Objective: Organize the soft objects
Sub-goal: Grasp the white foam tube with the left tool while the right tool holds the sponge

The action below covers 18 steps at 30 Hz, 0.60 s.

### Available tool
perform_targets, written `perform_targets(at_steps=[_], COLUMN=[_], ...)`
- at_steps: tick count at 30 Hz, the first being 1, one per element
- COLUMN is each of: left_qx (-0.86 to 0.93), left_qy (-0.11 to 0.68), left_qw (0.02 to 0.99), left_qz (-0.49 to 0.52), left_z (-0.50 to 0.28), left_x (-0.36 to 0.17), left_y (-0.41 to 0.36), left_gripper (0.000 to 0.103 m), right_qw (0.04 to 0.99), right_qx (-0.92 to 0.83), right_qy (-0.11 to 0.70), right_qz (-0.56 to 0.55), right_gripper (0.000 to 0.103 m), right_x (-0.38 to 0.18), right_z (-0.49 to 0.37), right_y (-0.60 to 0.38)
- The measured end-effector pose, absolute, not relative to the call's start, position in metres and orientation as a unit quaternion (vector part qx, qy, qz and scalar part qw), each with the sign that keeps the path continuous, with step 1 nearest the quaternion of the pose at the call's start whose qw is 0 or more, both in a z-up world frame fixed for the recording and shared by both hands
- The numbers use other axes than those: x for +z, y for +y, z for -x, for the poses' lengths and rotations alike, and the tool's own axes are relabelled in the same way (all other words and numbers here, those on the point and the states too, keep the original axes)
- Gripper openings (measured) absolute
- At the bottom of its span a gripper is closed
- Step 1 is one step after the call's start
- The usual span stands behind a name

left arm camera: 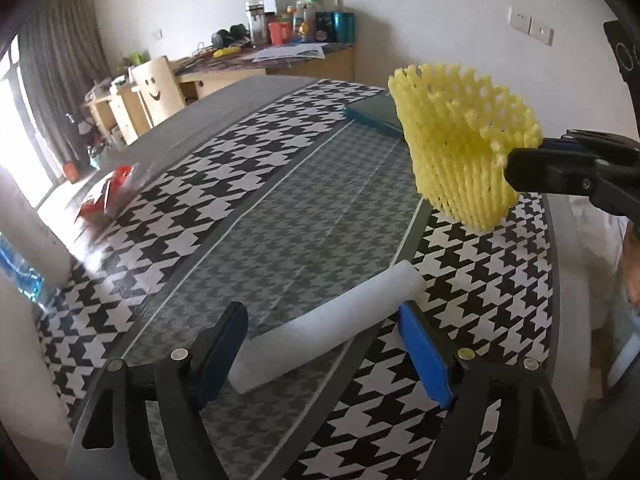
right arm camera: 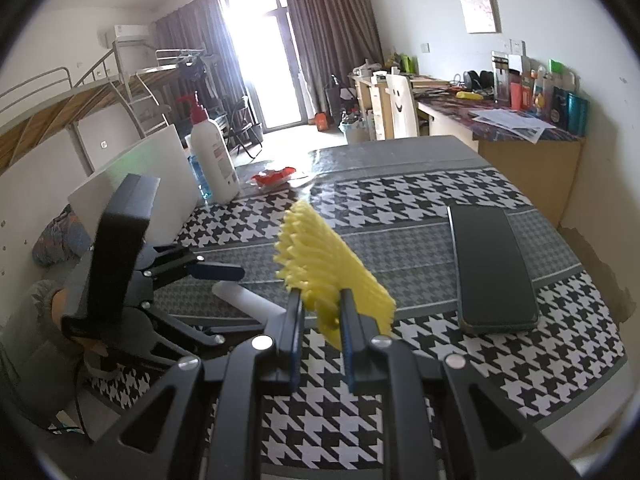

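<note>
Right gripper (right arm camera: 320,320) pinches the yellow foam net (right arm camera: 332,268) aloft; left gripper (left arm camera: 324,344) gapes wide around the ungrasped white foam tube (left arm camera: 328,328); nothing yet sorted.

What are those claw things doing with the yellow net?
A person holds a gripper in each hand. The right gripper is shut on the yellow foam net, lifted above the table. The left gripper is open around a white foam tube lying on the table. A phone lies nearby.
</note>
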State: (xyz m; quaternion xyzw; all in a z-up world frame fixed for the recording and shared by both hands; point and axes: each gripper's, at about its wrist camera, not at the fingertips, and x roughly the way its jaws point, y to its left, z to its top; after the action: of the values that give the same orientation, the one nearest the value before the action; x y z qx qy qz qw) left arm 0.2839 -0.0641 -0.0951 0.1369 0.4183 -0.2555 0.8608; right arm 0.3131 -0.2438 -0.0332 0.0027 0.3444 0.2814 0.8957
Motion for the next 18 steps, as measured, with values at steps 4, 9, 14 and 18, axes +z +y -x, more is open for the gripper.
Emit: perform_targets(at_steps=[4, 9, 14, 18], left_qx=[-0.263, -0.274, -0.263, -0.258], left_qy=[0.424, 0.432, 0.447, 0.439], left_qw=[0.856, 0.847, 0.847, 0.854], left_qz=[-0.134, -0.147, -0.118, -0.109], left_z=[-0.29, -0.282, -0.289, -0.289], left_x=[-0.096, -0.091, -0.086, -0.083], left_y=[-0.066, -0.065, -0.06, -0.061], left_gripper=[0.076, 0.051, 0.03, 0.018], right_qw=[0.894, 0.895, 0.895, 0.896], right_qx=[0.28, 0.28, 0.282, 0.281], right_qy=[0.35, 0.347, 0.346, 0.345], right_qz=[-0.003, -0.003, -0.006, -0.006], right_gripper=[0.02, 0.02, 0.02, 0.02], right_x=[-0.036, -0.034, -0.033, -0.032], right_z=[-0.314, -0.312, -0.312, -0.311], right_y=[-0.244, -0.245, -0.245, -0.244])
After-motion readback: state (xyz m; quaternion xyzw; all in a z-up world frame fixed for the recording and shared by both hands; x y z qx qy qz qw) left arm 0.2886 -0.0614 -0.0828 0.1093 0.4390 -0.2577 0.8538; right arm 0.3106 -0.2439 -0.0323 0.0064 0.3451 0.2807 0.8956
